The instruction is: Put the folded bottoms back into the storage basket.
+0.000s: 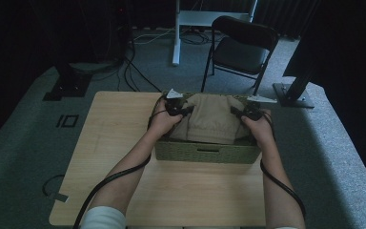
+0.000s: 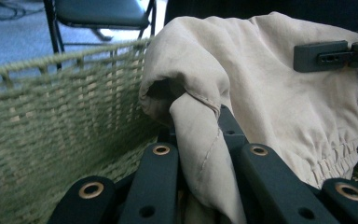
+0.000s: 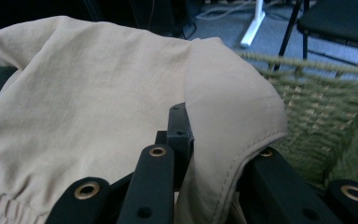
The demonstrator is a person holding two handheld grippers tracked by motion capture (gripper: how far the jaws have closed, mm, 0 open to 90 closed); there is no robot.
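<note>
A folded beige garment (image 1: 212, 121) with an elastic hem lies in a green woven basket (image 1: 205, 153) on the wooden table. My left gripper (image 1: 187, 110) is shut on the garment's left edge; in the left gripper view a fold of the beige cloth (image 2: 200, 154) runs between its black jaws. My right gripper (image 1: 235, 111) is shut on the garment's right edge, with the hemmed cloth (image 3: 223, 154) pinched between its jaws. Across the garment in the left gripper view juts the black tip of the right gripper (image 2: 328, 56). Both grippers sit low, inside the basket's rim.
The basket wall (image 2: 51, 135) stands close on the left of the left gripper, and the basket wall (image 3: 317, 107) close on the right of the right gripper. A black folding chair (image 1: 242, 45) and a white desk leg (image 1: 176, 33) stand beyond the table (image 1: 114, 129).
</note>
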